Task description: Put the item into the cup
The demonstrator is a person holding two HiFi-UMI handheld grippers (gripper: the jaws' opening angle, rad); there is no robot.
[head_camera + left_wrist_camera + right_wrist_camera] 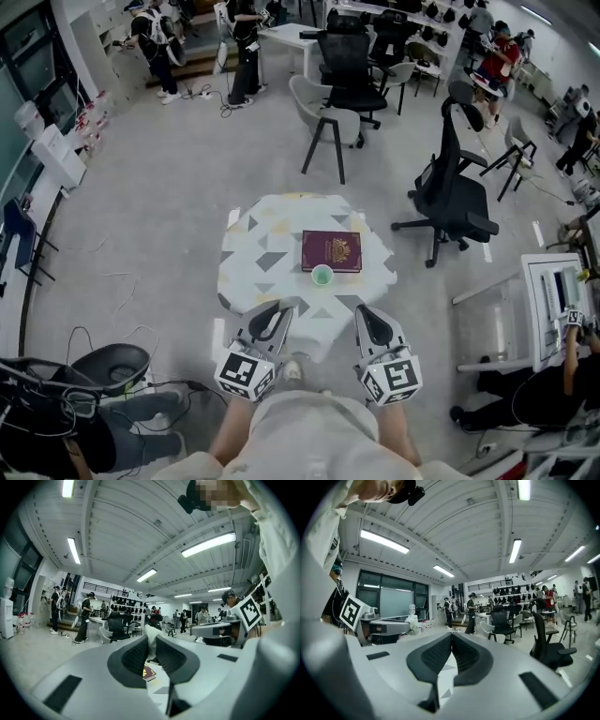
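Both grippers sit low by the near edge of the tabletop (255, 251), and the work belongs to the left gripper (275, 317). Its jaws are pinched on a small pale item (150, 641); what it is, I can't make out. The right gripper (368, 319) is empty, jaws pressed together. The target, a little green cup (322, 275), stands about midway along that near edge, right against the near side of a maroon book (331, 250). To my eye the carry hasn't begun. The good way is to bring the left one forward, centre it above the cup's mouth, tip the jaws down and only then let go. It's a narrow opening, and a low approach could knock the cup. Only the head view shows the cup. Only the left gripper view shows the item in the jaws, with a corner of the book beneath and no cup.
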